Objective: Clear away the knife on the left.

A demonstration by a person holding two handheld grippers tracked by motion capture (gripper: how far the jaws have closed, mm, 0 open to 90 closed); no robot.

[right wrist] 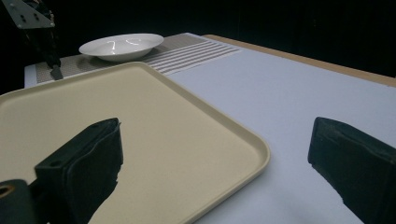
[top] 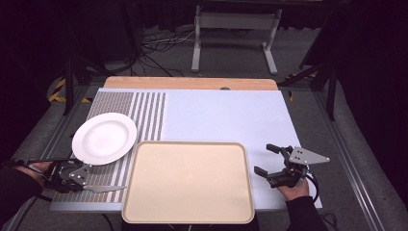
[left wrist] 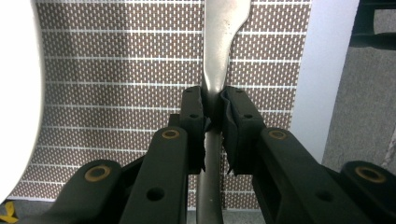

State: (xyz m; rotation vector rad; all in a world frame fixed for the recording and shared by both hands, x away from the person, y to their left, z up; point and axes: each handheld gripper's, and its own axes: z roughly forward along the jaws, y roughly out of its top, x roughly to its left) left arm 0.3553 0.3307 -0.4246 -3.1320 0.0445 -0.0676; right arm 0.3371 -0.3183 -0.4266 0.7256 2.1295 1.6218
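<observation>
A silver knife lies on the brown woven placemat at the front left, its blade pointing right toward the tray. My left gripper is shut on the knife's handle; in the left gripper view the pads press on it from both sides. A white plate sits just behind that gripper on the placemat. The beige tray is empty at the front centre. My right gripper rests open to the right of the tray, with nothing between its jaws.
A pale blue mat covers the table's middle and right, over a wooden top. Black stands, cables and a white frame stand on the floor behind the table. The left gripper and the plate appear far off in the right gripper view.
</observation>
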